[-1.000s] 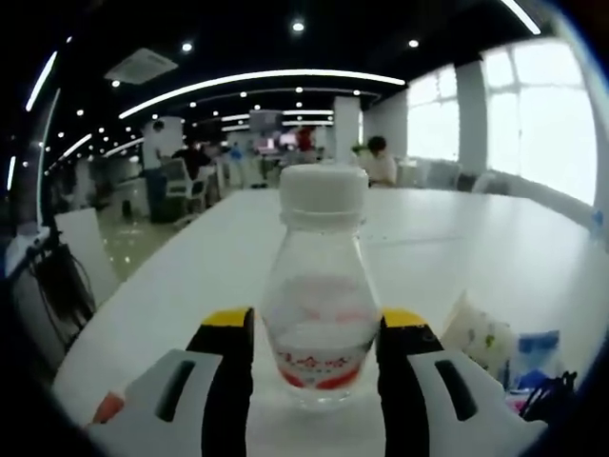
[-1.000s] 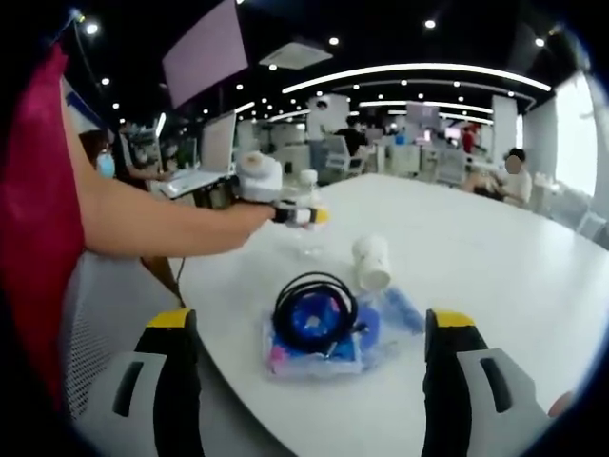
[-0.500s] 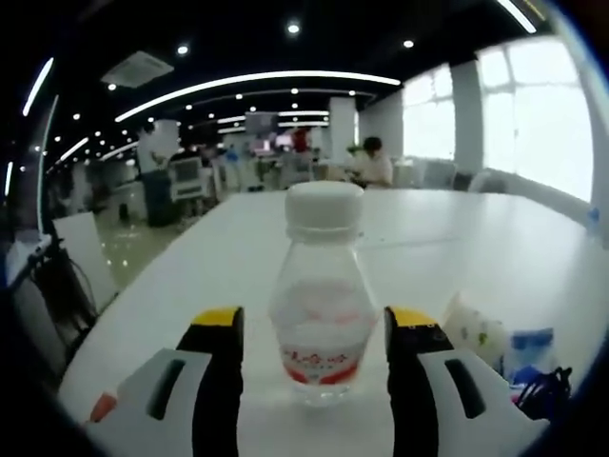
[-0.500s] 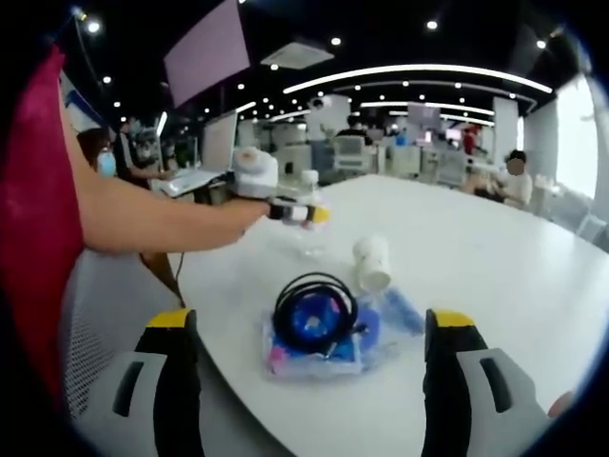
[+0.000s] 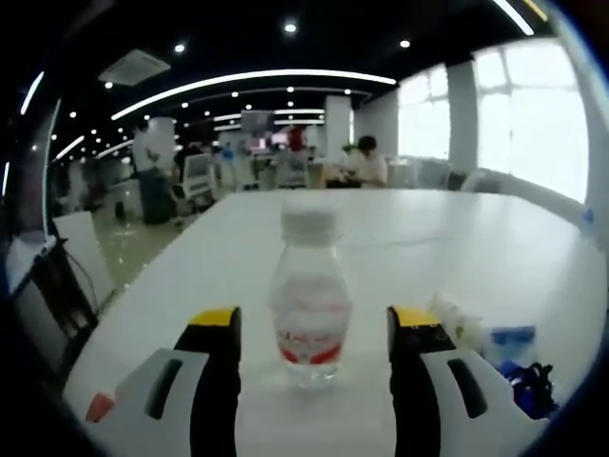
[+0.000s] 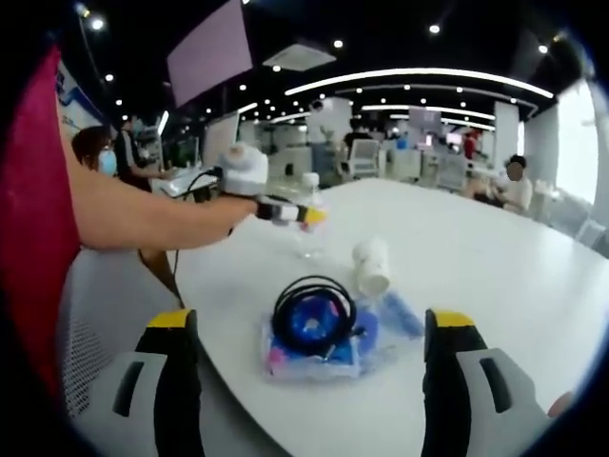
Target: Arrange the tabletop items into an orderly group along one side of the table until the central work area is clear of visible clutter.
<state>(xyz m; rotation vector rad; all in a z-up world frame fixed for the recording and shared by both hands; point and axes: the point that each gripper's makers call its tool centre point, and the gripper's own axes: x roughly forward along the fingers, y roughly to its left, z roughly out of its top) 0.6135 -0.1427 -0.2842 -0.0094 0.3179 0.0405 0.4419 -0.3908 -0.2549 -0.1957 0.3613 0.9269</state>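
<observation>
A small clear plastic bottle (image 5: 309, 300) stands upright on the white table (image 5: 457, 248). It has a white cap and a pale label with a red band low on the body. The left gripper (image 5: 311, 328) has its yellow-tipped jaws spread wide on both sides of the bottle, not touching it. In the right gripper view, the right gripper (image 6: 309, 328) is also wide open and holds nothing. Between its jaws, further on the table, a coiled black cable (image 6: 312, 309) lies on a blue packet (image 6: 319, 347), and just beside it a white paper cup (image 6: 371, 266) lies on its side.
</observation>
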